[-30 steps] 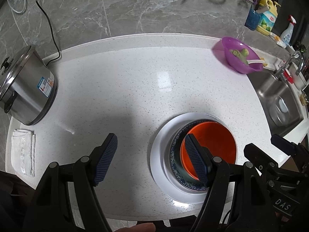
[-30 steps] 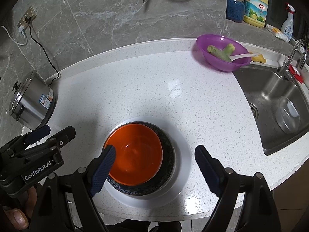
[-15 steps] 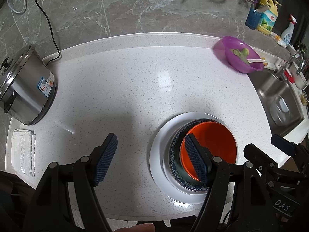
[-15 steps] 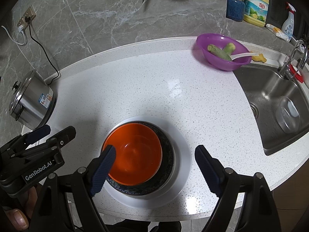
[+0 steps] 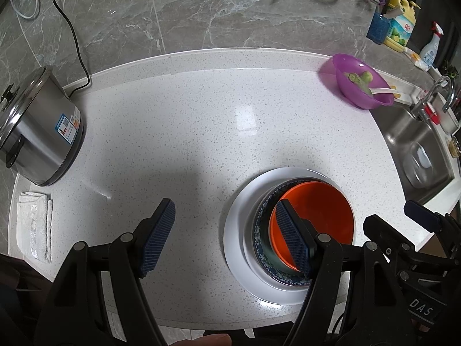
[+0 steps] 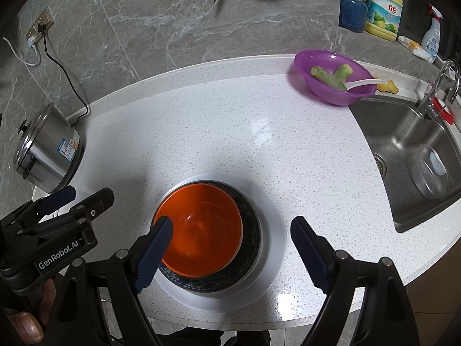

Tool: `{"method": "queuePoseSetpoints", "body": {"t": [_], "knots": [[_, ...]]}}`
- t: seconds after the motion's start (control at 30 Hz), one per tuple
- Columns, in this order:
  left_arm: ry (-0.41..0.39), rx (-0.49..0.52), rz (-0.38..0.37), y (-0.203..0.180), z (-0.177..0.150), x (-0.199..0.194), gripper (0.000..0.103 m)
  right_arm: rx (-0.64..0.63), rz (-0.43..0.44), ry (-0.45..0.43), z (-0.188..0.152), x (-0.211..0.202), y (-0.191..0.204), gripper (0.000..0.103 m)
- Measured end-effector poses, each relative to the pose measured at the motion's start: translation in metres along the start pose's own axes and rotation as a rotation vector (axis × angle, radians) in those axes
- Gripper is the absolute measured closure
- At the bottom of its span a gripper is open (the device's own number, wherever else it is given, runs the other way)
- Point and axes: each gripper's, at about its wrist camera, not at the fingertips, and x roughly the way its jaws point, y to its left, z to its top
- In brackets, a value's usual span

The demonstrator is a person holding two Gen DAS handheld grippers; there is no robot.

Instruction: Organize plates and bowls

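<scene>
An orange bowl [image 5: 319, 210] [image 6: 201, 230] sits nested in a dark blue-patterned bowl [image 5: 260, 225] [image 6: 250, 230]. Both rest on a white plate [image 5: 236, 230] [image 6: 273, 230] near the front edge of the speckled white counter. My left gripper [image 5: 224, 206] hovers open above the stack's left side; its right finger overlaps the bowls in view and its left finger is over bare counter. My right gripper [image 6: 230, 222] hangs open above the stack, its fingers to either side of the bowls and touching nothing. Each gripper shows in the other's view, the right gripper [image 5: 417, 216] and the left gripper [image 6: 72, 199].
A steel pot [image 5: 40, 127] with a power cord stands at the left, a folded white cloth [image 5: 34, 227] in front of it. A purple bowl [image 6: 334, 83] with green vegetables and a white spoon sits at the back right. The sink [image 6: 412, 150] holds a clear container.
</scene>
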Motion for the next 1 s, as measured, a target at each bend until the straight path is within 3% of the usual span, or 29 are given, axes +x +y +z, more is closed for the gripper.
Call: {"method": "queuePoseSetpoints", "body": {"t": [1.0], "knots": [[0.004, -0.014, 0.008, -0.0022, -0.0007, 0.0031, 0.032, 0.0, -0.001, 0.004, 0.0012, 0.0015, 0.0002, 0.017]]}}
